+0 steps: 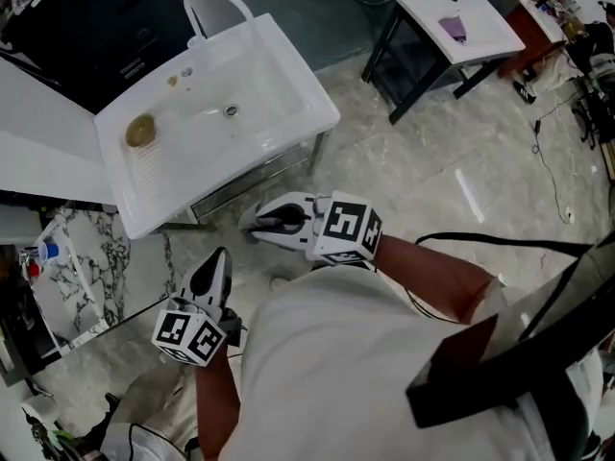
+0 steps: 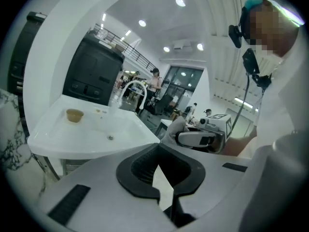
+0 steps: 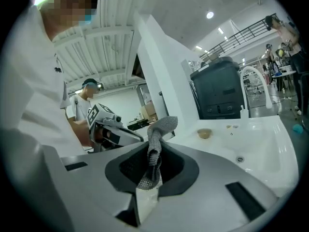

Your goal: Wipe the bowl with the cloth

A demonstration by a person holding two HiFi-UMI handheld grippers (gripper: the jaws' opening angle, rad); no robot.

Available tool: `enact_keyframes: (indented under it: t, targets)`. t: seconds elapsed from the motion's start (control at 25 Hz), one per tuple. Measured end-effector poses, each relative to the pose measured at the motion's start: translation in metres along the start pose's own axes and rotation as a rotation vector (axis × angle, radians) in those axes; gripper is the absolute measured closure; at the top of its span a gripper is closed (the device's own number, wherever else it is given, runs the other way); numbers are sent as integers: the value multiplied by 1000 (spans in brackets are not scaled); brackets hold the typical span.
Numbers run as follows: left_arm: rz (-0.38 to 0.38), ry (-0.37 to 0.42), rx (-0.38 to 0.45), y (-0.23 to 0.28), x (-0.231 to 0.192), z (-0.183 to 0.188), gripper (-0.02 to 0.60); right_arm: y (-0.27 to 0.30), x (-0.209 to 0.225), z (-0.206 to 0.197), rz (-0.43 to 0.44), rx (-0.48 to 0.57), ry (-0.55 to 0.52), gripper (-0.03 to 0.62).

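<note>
A small brown bowl (image 1: pixel 141 131) stands in the white sink basin (image 1: pixel 279 84), near its left end; it also shows as the bowl (image 2: pixel 74 115) and the bowl (image 3: pixel 204 133). My right gripper (image 1: pixel 258 223) hangs in front of the sink, below its rim, shut on a grey woven cloth (image 3: pixel 155 146) that sticks out past the tips. From the left gripper view that cloth (image 2: pixel 176 128) hangs at the right gripper's tip. My left gripper (image 1: pixel 215 269) is lower left, apart from the sink, shut with nothing in it (image 2: pixel 158 170).
A curved white faucet (image 1: pixel 216 3) rises at the sink's back edge. A black cabinet (image 1: pixel 86 17) stands behind it. A small white table (image 1: pixel 480 41) with a purple thing stands at the upper right. Cables (image 1: pixel 548 161) lie on the marble floor.
</note>
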State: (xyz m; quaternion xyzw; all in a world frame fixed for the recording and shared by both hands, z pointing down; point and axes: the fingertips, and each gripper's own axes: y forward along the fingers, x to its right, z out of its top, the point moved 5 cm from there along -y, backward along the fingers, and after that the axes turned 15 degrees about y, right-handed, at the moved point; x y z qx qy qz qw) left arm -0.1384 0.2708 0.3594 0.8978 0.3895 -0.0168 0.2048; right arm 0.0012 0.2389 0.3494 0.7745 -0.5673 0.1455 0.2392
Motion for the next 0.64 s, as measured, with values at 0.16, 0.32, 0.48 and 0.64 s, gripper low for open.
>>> enact_keyframes:
  t: [0.16, 0.32, 0.48, 0.64]
  targets:
    - [15, 3, 12, -31, -7, -11, 571, 24, -26, -9, 9, -26, -20, 551]
    - [34, -3, 16, -58, -11, -21, 571, 42, -49, -15, 11, -57, -41, 551]
    - [40, -18, 4, -85, -16, -32, 571, 58, -69, -21, 1, -64, -52, 551]
    - [18, -36, -7, -111, -11, -51, 571, 67, -92, -39, -29, -77, -59, 551]
